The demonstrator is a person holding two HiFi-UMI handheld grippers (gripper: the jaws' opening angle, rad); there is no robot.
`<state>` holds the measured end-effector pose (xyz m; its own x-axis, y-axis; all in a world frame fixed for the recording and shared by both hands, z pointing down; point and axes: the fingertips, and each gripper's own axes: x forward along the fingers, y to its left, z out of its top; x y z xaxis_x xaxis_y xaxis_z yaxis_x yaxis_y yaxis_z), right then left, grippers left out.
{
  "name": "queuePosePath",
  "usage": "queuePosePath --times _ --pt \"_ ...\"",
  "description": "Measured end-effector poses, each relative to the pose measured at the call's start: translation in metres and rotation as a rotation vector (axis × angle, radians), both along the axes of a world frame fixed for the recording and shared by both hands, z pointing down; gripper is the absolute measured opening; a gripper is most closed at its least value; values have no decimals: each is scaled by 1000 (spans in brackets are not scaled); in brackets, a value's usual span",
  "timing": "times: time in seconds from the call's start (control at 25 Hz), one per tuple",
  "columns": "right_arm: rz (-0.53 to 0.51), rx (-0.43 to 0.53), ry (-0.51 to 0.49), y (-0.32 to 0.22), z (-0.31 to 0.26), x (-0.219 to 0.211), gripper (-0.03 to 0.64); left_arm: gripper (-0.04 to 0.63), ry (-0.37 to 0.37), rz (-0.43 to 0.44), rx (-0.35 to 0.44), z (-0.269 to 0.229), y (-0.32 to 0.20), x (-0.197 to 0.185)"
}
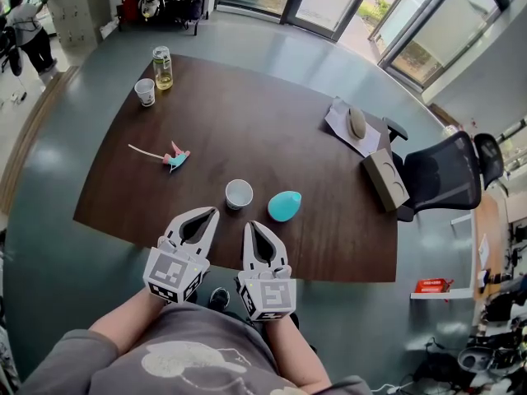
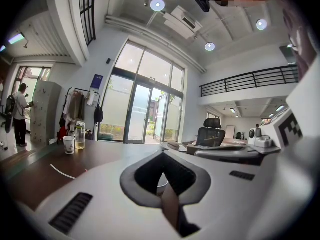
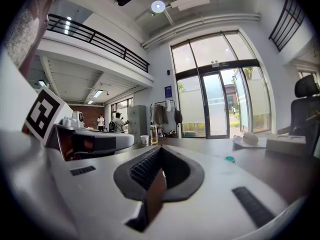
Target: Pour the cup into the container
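A white cup (image 1: 239,194) stands upright on the brown table (image 1: 247,122) near its front edge. Just to its right lies a teal container (image 1: 284,206). My left gripper (image 1: 213,212) is shut and empty, its tips just short of the cup on the near left. My right gripper (image 1: 249,225) is shut and empty too, a little nearer than the cup and the container. In the left gripper view the cup (image 2: 161,183) peeps through the loop of the shut left gripper (image 2: 163,155). The right gripper view shows the teal container (image 3: 229,159) past the right gripper (image 3: 159,148).
At the table's far left stand a paper cup (image 1: 145,91) and a glass bottle (image 1: 163,67). A pink and teal tool with a thin stick (image 1: 174,157) lies left of centre. A grey oval on white paper (image 1: 356,124), a cardboard box (image 1: 384,179) and an office chair (image 1: 440,175) are at the right.
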<state>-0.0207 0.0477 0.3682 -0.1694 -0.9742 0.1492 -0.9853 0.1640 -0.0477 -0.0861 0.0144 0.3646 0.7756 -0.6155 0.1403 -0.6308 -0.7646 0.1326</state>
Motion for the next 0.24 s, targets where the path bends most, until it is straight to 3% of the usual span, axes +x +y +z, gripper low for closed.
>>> queuePosePath --times 0.24 --pt "-14 -3 6 -7 3 -2 -13 6 1 -8 2 2 -7 -3"
